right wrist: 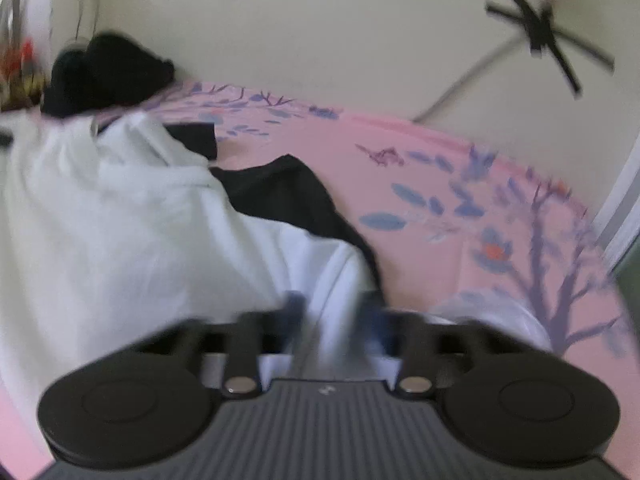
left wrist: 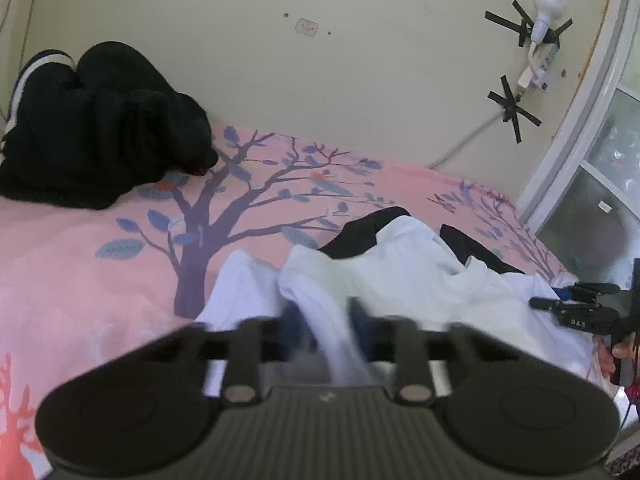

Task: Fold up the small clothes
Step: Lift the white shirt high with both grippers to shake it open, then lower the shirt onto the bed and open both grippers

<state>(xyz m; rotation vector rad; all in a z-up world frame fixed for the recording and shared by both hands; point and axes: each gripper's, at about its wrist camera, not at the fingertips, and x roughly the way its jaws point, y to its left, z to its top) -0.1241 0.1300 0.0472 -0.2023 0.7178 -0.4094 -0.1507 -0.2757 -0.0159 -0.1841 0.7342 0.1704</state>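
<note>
you've got the white shirt [left wrist: 404, 276] pinched in both the left gripper [left wrist: 324, 320] and right gripper [right wrist: 332, 312], jaws closed on cloth. it's bunched on the pink bedsheet [left wrist: 80, 272], no fold done yet; black clothes pile [left wrist: 100, 128] looks untouched.

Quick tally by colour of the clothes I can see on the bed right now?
White with black sleeves: 1, the white garment both grippers are clamped on, left gripper, right gripper.
Black: 1, the black pile by the wall; how many pieces are in it I cannot tell.
Total: 2 visible items on the pink bedsheet.
</note>
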